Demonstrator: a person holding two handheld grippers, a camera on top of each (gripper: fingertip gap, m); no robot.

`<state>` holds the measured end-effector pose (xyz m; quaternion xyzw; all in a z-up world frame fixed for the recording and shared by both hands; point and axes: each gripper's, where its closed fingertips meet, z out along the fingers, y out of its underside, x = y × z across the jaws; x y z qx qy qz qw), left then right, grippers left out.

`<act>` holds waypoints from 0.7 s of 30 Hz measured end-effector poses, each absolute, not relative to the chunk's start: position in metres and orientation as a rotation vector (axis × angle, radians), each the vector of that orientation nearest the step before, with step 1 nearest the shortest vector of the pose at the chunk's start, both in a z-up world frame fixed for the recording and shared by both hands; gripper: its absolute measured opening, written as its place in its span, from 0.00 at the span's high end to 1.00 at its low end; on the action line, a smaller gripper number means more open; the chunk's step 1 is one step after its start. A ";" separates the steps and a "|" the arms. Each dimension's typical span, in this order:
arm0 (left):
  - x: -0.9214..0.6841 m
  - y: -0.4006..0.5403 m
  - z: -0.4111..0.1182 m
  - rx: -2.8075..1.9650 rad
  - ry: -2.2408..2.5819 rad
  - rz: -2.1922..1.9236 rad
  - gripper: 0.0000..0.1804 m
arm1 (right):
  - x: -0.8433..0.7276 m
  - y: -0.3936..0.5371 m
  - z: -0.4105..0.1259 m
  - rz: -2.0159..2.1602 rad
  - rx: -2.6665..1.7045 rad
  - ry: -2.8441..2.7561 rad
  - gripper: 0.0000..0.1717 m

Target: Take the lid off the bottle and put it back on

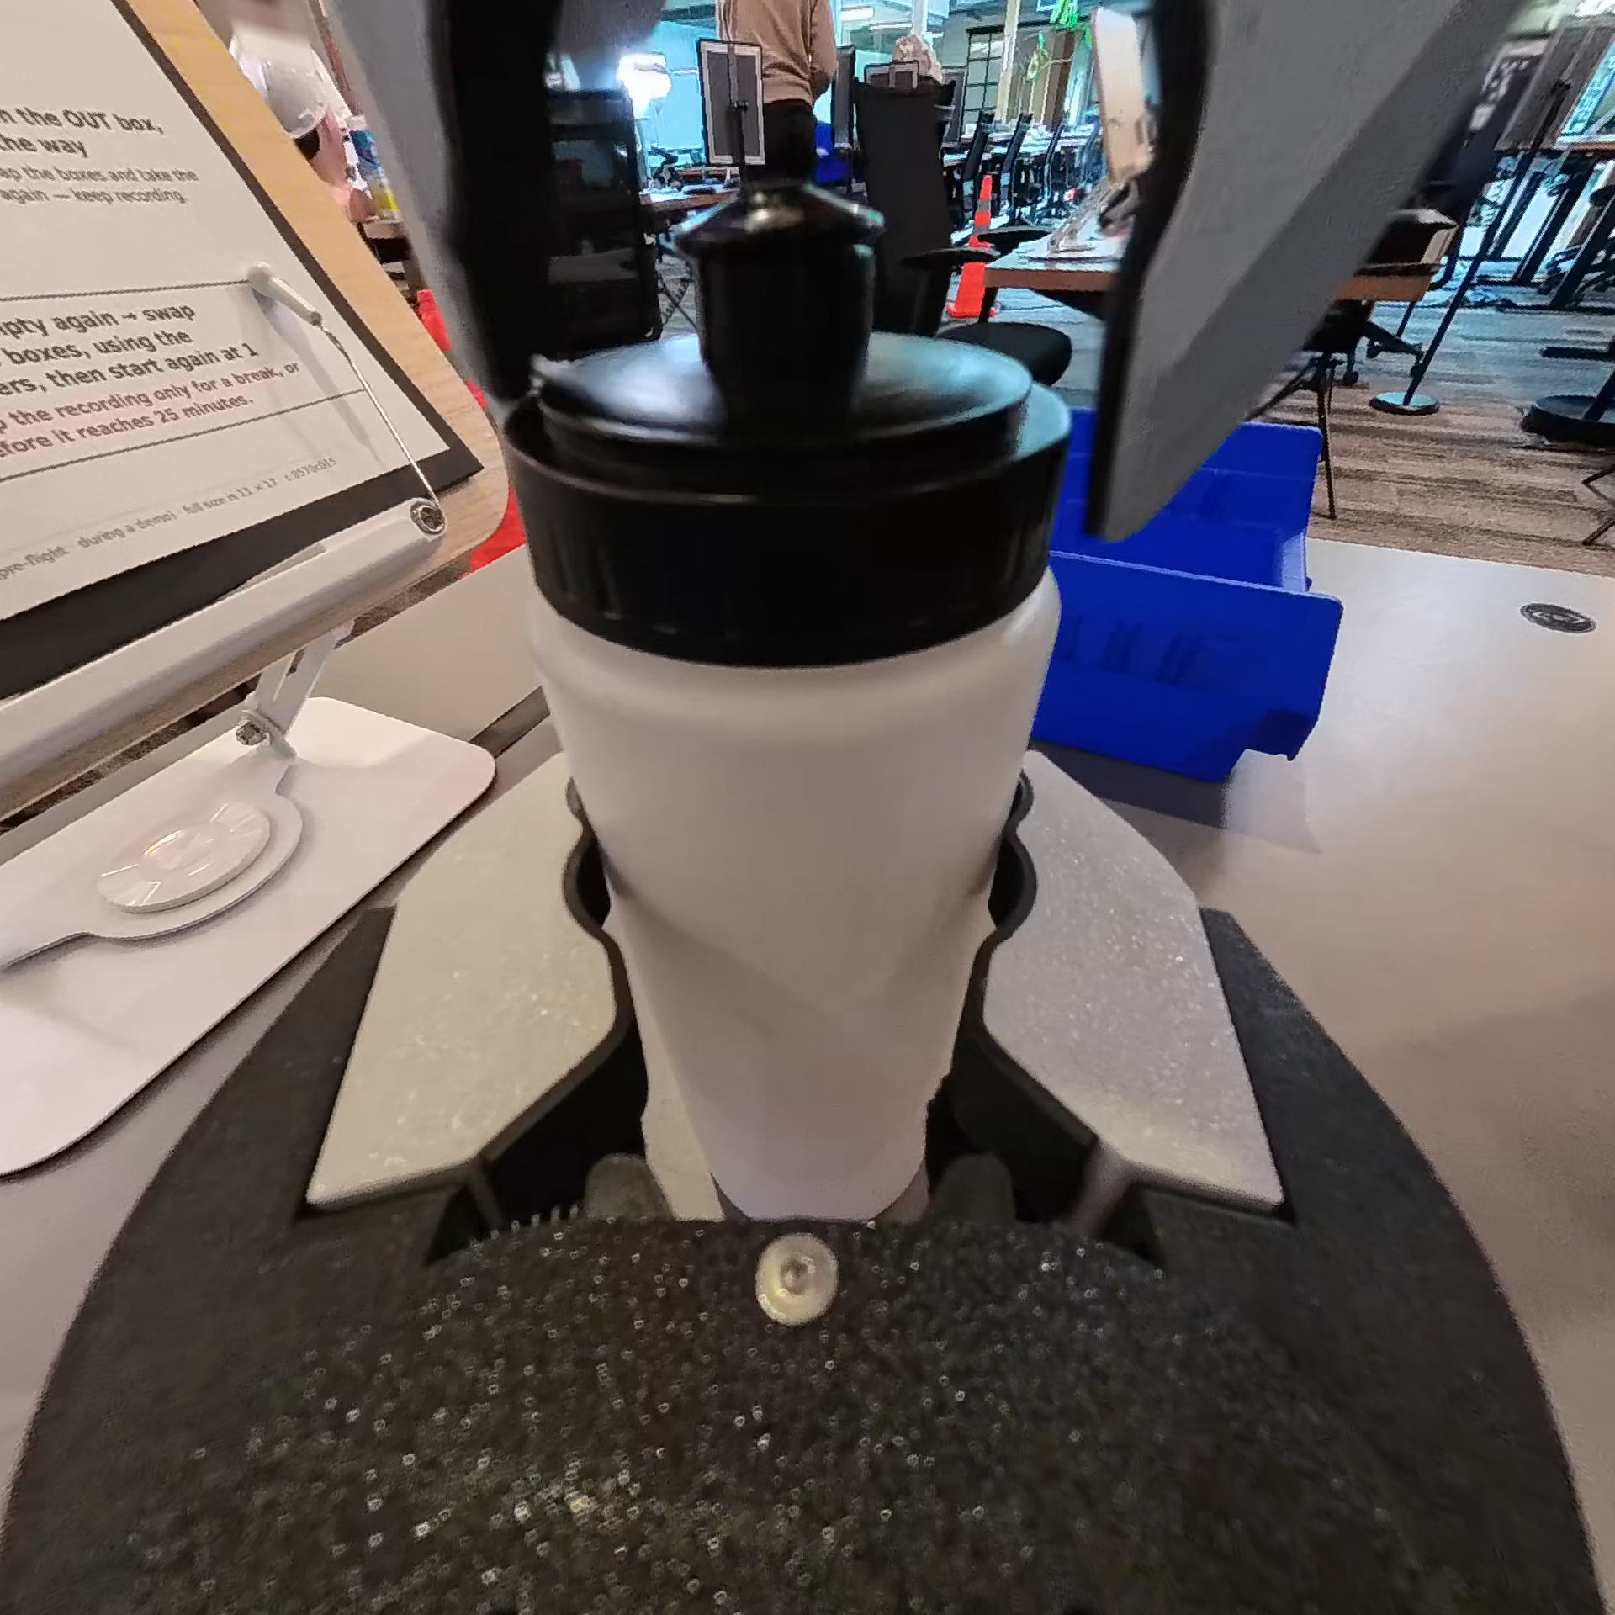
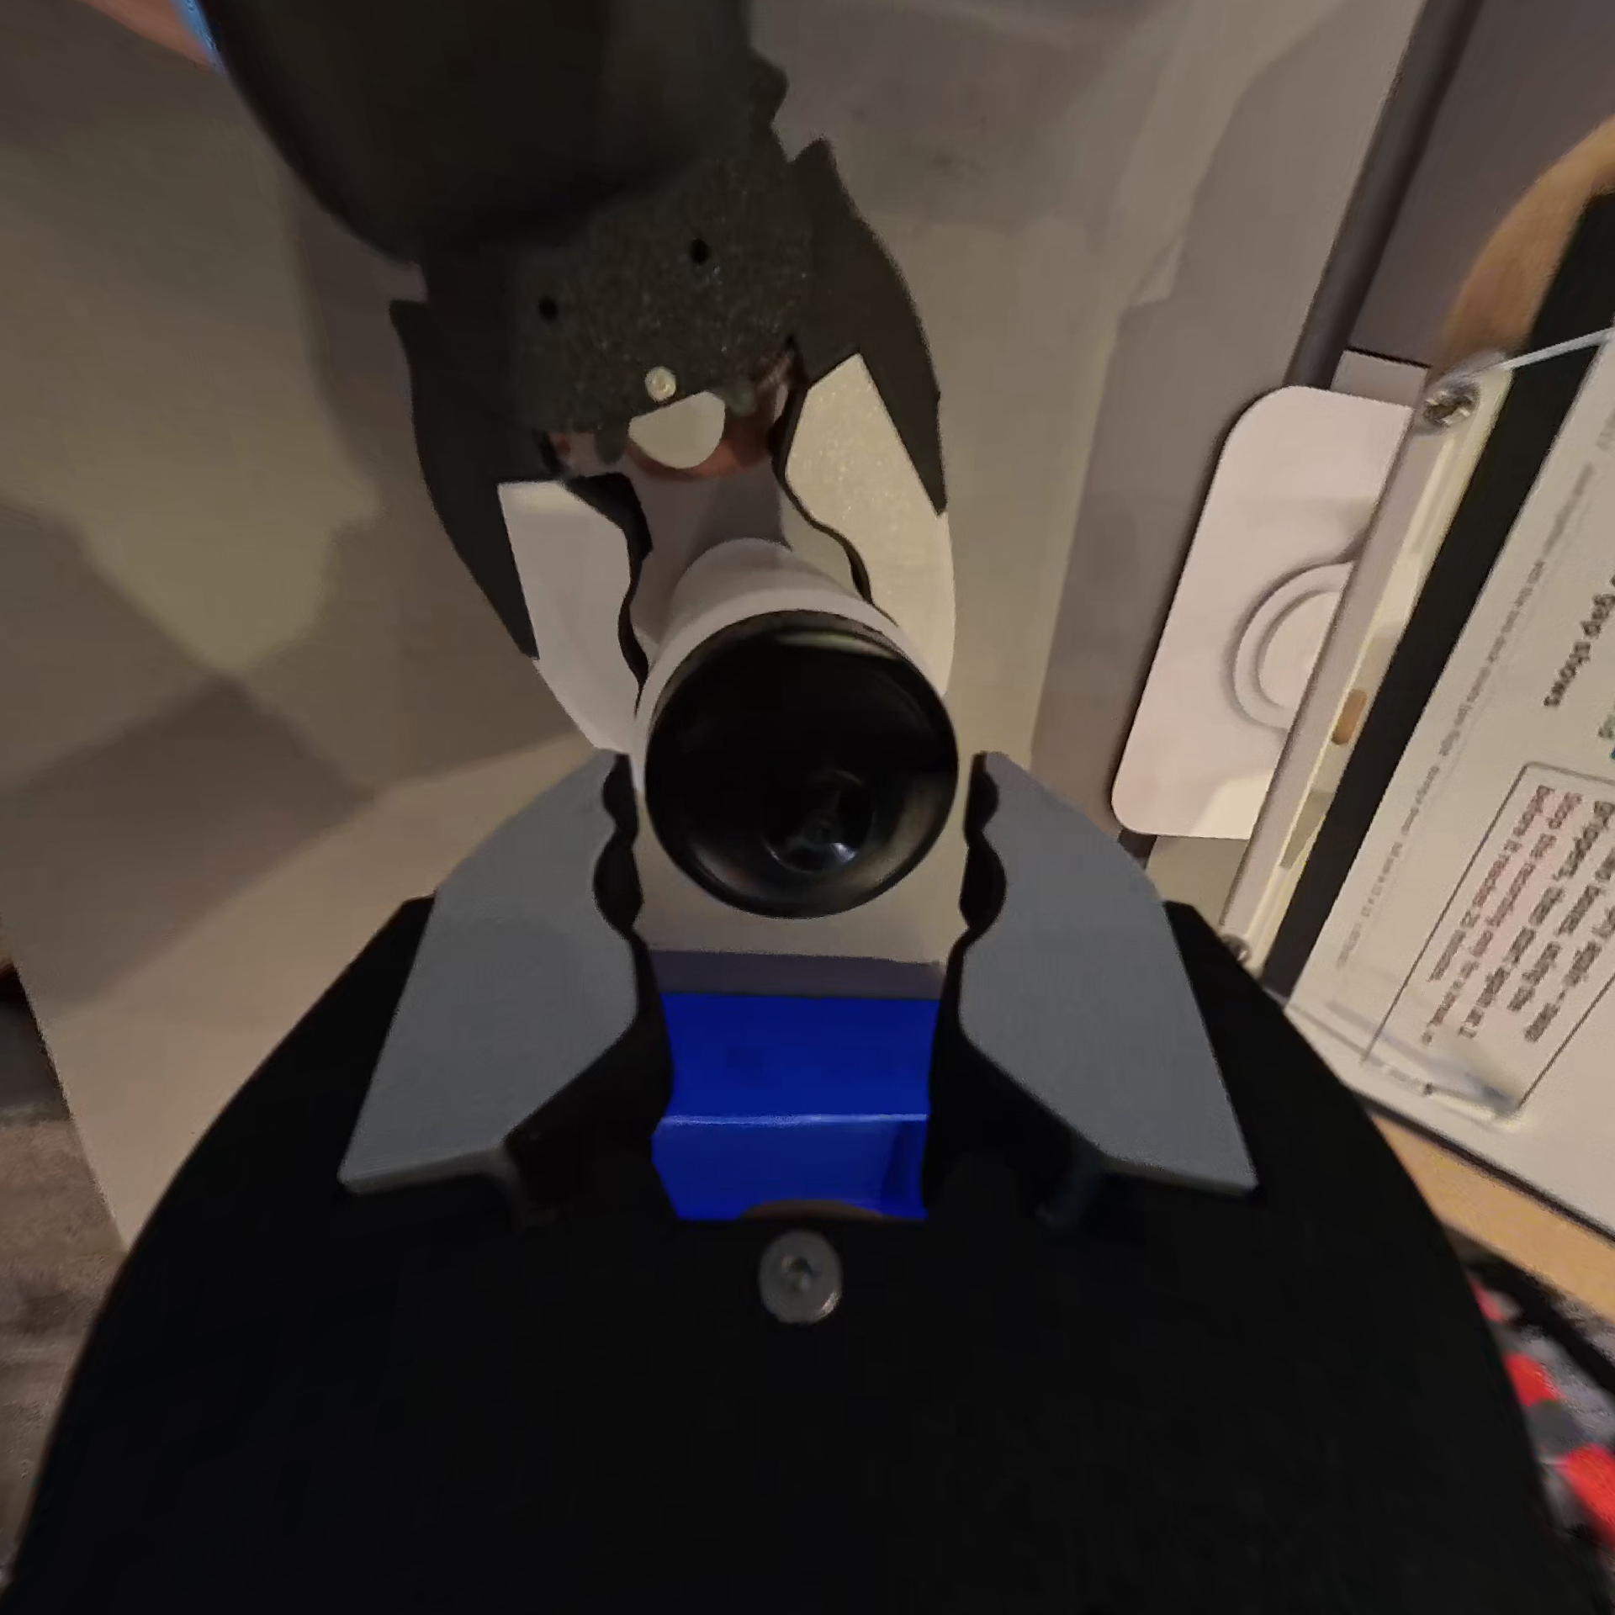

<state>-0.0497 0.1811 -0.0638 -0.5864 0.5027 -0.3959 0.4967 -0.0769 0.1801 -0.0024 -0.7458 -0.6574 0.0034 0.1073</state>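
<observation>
Two hand-held grippers: the left hand-held gripper with pale grey fingers, the right hand-held gripper with darker grey fingers.
Bottles: one white translucent plastic bottle, upright, narrowing at the waist.
Lids: one black ribbed screw lid with a pull spout, seated on the bottle's neck.
Left hand-held gripper state: closed around the bottle's waist, its wavy black pads against the white wall on both sides; the bottle stands in its grasp above the surface.
Right hand-held gripper state: spread wide, coming down over the lid from above; in its own view the black pads stand apart from the lid rim with a strip of surface showing on each side. Nothing is gripped.
Bins: one blue plastic bin, just behind and right of the bottle.
Stands: one white metal stand with a wooden board carrying one printed sheet, left of the bottle.
Surface: pale grey-beige surface, smooth, with one small round dark inset at the right.
Room: large open workroom with rows of desks, black chairs, orange cones and one person standing far back.
</observation>
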 end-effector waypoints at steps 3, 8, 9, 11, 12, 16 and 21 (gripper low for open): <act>-0.050 0.182 -0.064 -1.423 1.204 -0.960 0.52 | -0.085 0.181 0.015 0.109 -2.352 -1.600 0.47; -0.050 0.181 -0.064 -1.426 1.202 -0.947 0.52 | -0.079 0.188 0.018 0.143 -2.644 -0.934 0.48; -0.050 0.181 -0.064 -1.427 1.200 -0.946 0.52 | -0.075 0.191 0.015 0.107 -2.664 -0.858 0.51; -0.050 0.182 -0.064 -1.432 1.196 -0.942 0.52 | -0.067 0.195 0.007 0.039 -2.717 -0.764 0.53; -0.051 0.182 -0.064 -1.435 1.194 -0.940 0.52 | -0.069 0.192 0.004 0.089 -2.744 -0.736 0.54; -0.051 0.181 -0.064 -1.435 1.200 -0.931 0.52 | -0.076 0.185 0.003 0.175 -2.807 -0.703 0.65; -0.051 0.181 -0.064 -1.436 1.204 -0.933 0.52 | -0.076 0.184 0.003 0.168 -2.840 -0.728 0.64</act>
